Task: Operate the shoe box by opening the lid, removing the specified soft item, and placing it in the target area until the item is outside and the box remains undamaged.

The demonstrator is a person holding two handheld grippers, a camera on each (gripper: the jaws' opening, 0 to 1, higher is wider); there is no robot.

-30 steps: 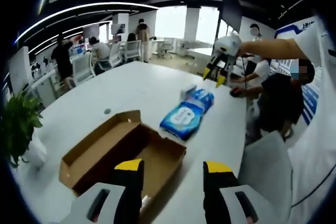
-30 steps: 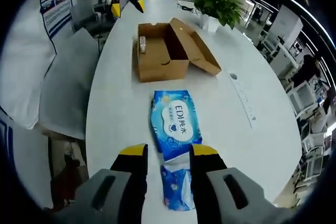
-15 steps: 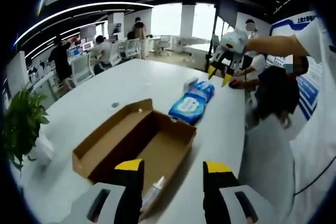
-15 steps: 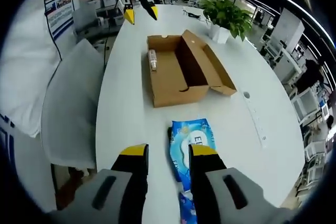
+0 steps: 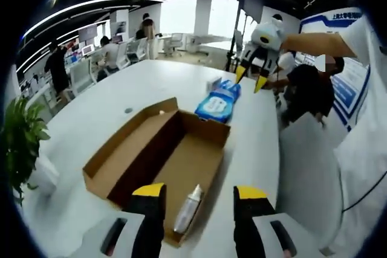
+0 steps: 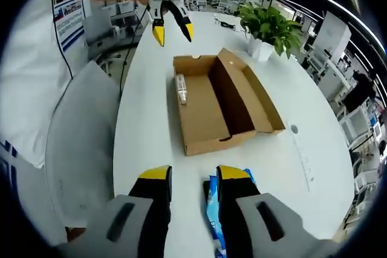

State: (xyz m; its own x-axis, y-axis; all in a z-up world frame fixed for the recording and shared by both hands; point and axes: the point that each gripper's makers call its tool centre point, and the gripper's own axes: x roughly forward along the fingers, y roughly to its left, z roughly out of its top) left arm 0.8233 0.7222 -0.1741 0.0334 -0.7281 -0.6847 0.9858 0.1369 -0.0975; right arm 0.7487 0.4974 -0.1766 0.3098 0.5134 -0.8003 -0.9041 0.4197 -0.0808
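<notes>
An open-plan office. A long white oval meeting surface stands under curved strip ceiling lights. Beyond it, people sit on white office chairs at desks with computer monitors. Large bright windows line the far wall, and a green leafy potted plant stands on the surface.

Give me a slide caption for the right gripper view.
Open shoe box with a small bottle inside; blue wipes pack on the table; left gripper open above.

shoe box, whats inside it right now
Inside the open shoe box lies one small bottle against its end wall; the rest of the floor looks bare. The corner behind the near wall is hidden.
</notes>
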